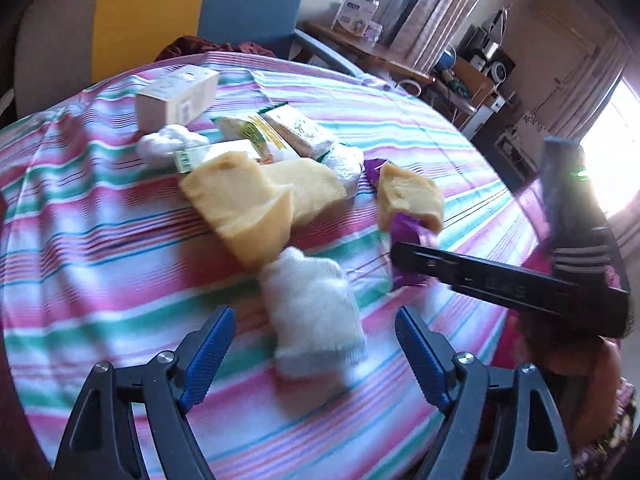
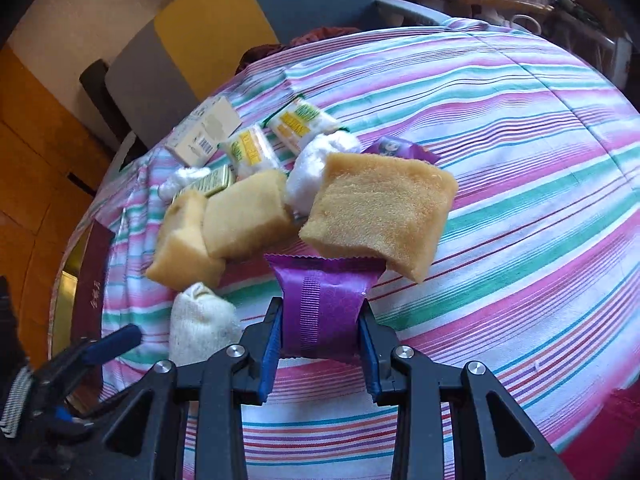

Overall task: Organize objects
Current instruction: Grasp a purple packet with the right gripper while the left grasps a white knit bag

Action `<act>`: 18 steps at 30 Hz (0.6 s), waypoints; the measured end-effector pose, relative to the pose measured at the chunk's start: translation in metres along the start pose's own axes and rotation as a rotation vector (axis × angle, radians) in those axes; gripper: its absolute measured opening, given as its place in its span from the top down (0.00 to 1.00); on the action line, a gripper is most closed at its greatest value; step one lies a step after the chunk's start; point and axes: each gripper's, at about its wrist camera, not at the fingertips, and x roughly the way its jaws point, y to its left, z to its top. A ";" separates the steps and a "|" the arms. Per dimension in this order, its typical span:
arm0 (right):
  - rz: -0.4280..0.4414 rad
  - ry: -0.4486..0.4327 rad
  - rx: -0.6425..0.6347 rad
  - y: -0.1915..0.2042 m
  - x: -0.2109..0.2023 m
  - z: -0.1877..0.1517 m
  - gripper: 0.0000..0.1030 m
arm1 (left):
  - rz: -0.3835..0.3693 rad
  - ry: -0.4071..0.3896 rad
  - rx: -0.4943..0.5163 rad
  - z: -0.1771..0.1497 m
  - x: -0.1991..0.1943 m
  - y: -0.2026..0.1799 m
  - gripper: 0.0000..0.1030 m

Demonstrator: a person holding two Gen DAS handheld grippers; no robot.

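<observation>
1. Right gripper (image 2: 320, 340): clenched on purple packet (image 2: 320, 308), pads pinching both sides across its narrow width, packet lifted clear of the striped cloth (image 2: 520, 160).
2. Packet long axis: straight ahead along the fingers, crimped far edge tucked under the near corner of the nearest sponge (image 2: 380, 216). Touching or just overlapping, can't tell.
3. Left gripper (image 1: 316, 344): released, jaws wide, nothing between the pads.
4. White pouch (image 1: 312, 312): on the cloth, right ahead of the left fingers, roughly centred in the gap. Long axis runs away from the gripper, slightly skewed to the left at the far end, which nearly touches a sponge (image 1: 240, 208).
5. Left clearly the nearer hand for the pouch; right already loaded.
6. Likely next: drop left straight down and close across the pouch's short side. Soft fabric, should squash and grip easily.
7. Risk: the sponge just beyond the pouch gets nudged on overshoot.
8. Remaining clutter (box (image 1: 176, 96), wrapped packs (image 1: 276, 132)) bunched further back.
</observation>
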 end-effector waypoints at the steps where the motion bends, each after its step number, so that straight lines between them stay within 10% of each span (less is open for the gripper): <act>1: 0.005 -0.002 0.011 -0.001 0.000 0.001 0.66 | 0.006 0.005 0.007 0.001 0.007 -0.002 0.19; 5: 0.009 0.005 0.031 -0.004 0.002 0.002 0.66 | 0.070 0.005 0.051 0.001 0.020 -0.010 0.21; 8: 0.009 0.012 0.025 -0.003 0.003 0.002 0.66 | 0.083 0.008 0.076 -0.005 0.027 -0.009 0.42; 18: 0.069 0.009 -0.011 0.005 0.004 0.002 0.66 | -0.063 -0.025 0.016 -0.026 0.016 0.018 0.49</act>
